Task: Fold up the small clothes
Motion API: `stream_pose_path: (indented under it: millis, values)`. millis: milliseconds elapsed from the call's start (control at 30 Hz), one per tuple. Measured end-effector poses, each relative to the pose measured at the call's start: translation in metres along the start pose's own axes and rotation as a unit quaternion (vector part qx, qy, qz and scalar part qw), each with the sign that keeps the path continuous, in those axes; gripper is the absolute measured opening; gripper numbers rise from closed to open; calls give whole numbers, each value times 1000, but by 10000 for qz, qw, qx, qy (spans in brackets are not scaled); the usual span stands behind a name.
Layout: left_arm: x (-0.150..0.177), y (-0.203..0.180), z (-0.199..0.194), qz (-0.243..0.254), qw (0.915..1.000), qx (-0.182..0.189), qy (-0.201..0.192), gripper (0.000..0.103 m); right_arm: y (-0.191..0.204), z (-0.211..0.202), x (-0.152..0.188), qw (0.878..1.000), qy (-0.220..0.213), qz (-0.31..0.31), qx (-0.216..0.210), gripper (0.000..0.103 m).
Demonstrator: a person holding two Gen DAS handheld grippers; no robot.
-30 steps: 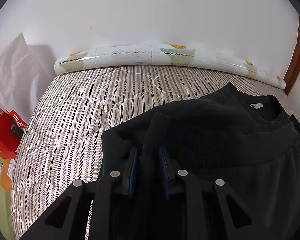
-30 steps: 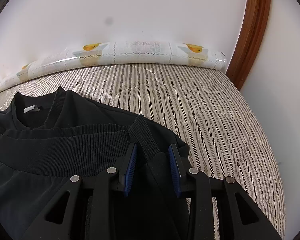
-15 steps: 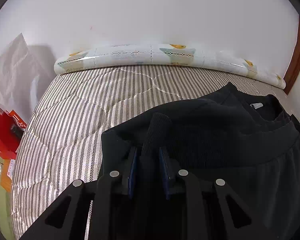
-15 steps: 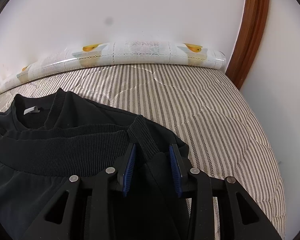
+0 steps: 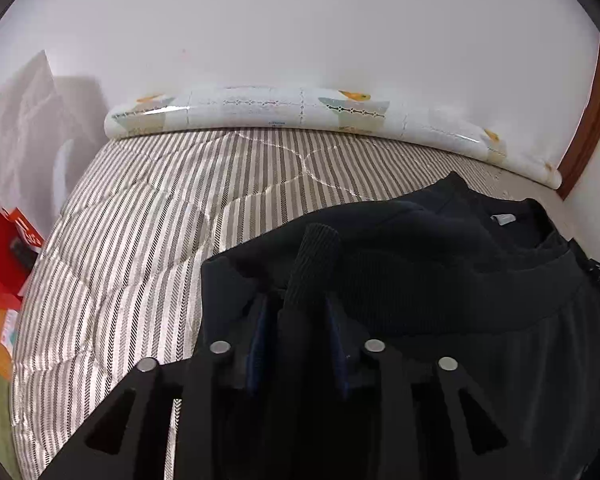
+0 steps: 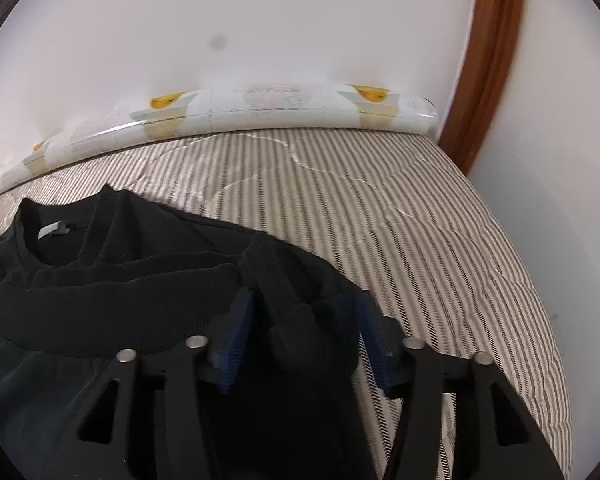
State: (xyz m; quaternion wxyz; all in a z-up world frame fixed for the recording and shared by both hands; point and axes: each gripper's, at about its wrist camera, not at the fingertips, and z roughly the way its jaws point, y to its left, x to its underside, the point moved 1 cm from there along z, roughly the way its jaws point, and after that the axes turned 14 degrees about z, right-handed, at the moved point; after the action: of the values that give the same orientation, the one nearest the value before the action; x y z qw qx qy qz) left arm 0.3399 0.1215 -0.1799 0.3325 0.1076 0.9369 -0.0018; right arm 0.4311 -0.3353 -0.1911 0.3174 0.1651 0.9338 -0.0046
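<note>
Garment: a black knit sweatshirt (image 5: pixel 440 280) with ribbed hem and collar lies on the grey-and-white striped quilted mattress (image 5: pixel 148 232), its lower part doubled up over the chest so the ribbed hem band runs across just below the collar.
Collar: a white label shows inside the neck opening, on the mattress side toward the wall.
Left gripper (image 5: pixel 296 320): jaws have just been opening; a ribbed cuff stands between the blue pads, which look parted from it on both sides.
Right gripper (image 6: pixel 300 320): jaws have just been opening and stand clearly apart; a ribbed fold of the sweatshirt sits between them, a gap showing beside the right pad.
Bolster: a glossy white roll with orange fruit print (image 6: pixel 260 108) lies along the mattress's far edge, against the wall.
Boxes: red cartons (image 5: pixel 4 248) stand beside the mattress's left edge.
</note>
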Motion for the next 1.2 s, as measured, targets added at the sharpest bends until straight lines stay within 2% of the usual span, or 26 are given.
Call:
stream_pose_path:
  millis: [100, 233, 300, 400, 533, 667, 833, 967, 1100, 1200]
  values:
    - [7, -6, -11, 159, 9998, -58, 104, 39, -9, -4, -5, 9998, 71, 176, -57, 56]
    - [26, -9, -30, 345, 9992, -70, 174, 44, -13, -30, 4, 9998, -167, 20, 105, 57]
    - [37, -7, -41, 313, 9993, -37, 219, 47, -15, -46, 15, 9996, -209, -66, 176, 57]
    - [58, 0, -56, 86, 9994, 205, 283, 47, -21, -70, 38, 9991, -248, -204, 294, 58]
    - [85, 8, -80, -63, 9998, 57, 196, 49, -33, -93, 76, 9971, -163, -427, 607, 58]
    - [114, 14, -99, -128, 9991, 276, 300, 49, -54, -114, 111, 9957, -94, -464, 799, 58]
    - [152, 16, -126, -66, 9997, 129, 211, 49, -65, -145, 130, 9959, -6, -276, 864, 58]
    - [170, 14, -141, -143, 9997, 107, 166, 49, -39, -173, 142, 9951, -249, -554, 778, 58]
    - [189, 18, -154, -358, 9990, 185, 181, 49, 10, -198, 155, 9957, -466, -741, 307, 58]
    - [203, 25, -165, -477, 9985, 189, 184, 49, 60, -202, 170, 9932, -425, -1082, -20, 60]
